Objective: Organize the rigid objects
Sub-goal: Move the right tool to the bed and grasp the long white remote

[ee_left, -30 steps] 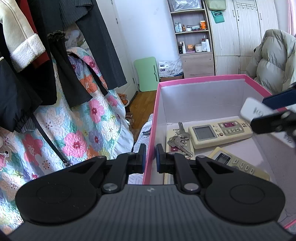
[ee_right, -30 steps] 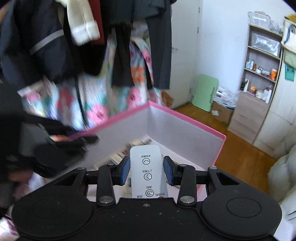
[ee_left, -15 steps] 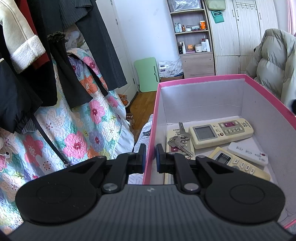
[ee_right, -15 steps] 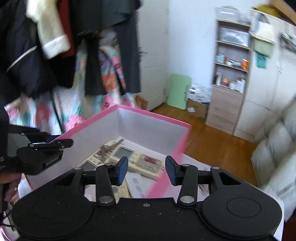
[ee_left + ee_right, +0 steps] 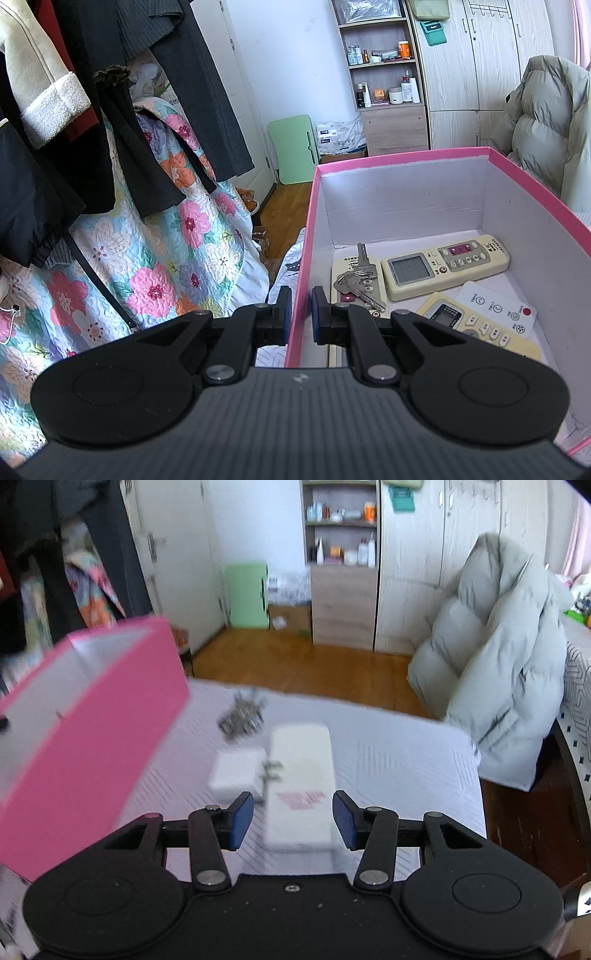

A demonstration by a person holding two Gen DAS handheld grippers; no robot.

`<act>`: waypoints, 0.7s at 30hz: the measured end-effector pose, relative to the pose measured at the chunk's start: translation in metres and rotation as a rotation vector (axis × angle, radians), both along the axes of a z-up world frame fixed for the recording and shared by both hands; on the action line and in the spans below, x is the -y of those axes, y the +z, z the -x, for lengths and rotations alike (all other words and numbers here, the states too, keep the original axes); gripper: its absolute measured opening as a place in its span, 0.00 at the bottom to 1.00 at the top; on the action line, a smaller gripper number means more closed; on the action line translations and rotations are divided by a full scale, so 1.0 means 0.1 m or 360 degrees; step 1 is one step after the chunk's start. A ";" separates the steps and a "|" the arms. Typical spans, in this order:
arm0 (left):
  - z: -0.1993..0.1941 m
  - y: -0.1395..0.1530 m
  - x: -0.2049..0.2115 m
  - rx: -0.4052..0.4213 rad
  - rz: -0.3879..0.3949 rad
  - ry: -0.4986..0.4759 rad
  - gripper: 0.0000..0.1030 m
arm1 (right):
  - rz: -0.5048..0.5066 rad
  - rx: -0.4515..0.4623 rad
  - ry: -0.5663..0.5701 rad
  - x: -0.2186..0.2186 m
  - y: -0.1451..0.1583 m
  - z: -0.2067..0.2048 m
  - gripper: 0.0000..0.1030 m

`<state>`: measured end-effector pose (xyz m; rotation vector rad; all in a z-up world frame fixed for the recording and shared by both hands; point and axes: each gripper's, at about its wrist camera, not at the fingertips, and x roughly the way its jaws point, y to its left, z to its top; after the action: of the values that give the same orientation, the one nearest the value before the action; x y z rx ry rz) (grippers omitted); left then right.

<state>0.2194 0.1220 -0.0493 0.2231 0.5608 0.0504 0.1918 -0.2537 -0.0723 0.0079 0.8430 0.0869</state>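
The left gripper (image 5: 298,314) sits at lower centre of its view, jaws narrowed onto the pink box (image 5: 406,162) wall, one pad either side. Inside the box, right of the jaws, lie keys (image 5: 356,284) and remotes. In the blurred right view, the right gripper (image 5: 293,821) has its jaws apart and empty; a white rectangular object (image 5: 299,775), possibly a remote, lies on the surface between and beyond them.

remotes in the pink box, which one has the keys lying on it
The cream remote nearest the pink box's left wall: the silver keys rest on it. The other three remotes are bare.
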 end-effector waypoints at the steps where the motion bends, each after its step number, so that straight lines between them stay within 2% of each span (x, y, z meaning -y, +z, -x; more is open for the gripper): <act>1: 0.00 0.00 0.01 0.0000 -0.0003 0.0000 0.09 | 0.0023 -0.0023 0.0020 -0.01 -0.04 -0.02 0.52; 3: 0.01 0.00 0.02 0.0000 -0.0016 -0.0002 0.09 | 0.0025 -0.0042 0.0057 -0.02 -0.12 -0.01 0.53; 5: 0.01 0.00 0.02 0.0001 -0.0010 0.0003 0.09 | 0.0018 -0.0025 0.0061 -0.03 -0.16 -0.02 0.61; 12: 0.00 0.01 0.00 0.0002 0.0002 0.0006 0.09 | 0.0016 -0.0038 0.0072 -0.02 -0.30 -0.31 0.66; 15: 0.00 0.00 0.00 -0.0002 -0.0014 0.0003 0.09 | 0.0008 -0.0016 0.0095 0.01 -0.31 -0.38 0.65; 17: -0.01 0.00 0.00 -0.0002 -0.0023 0.0001 0.09 | -0.0024 -0.0045 0.0090 0.04 -0.27 -0.37 0.59; 21: -0.01 -0.01 0.01 -0.0001 -0.0020 -0.0001 0.10 | -0.0017 -0.0126 0.0057 0.05 -0.21 -0.23 0.59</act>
<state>0.2200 0.1207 -0.0499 0.2353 0.5612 0.0532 0.2148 -0.2590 -0.0934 0.0064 0.9218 0.1255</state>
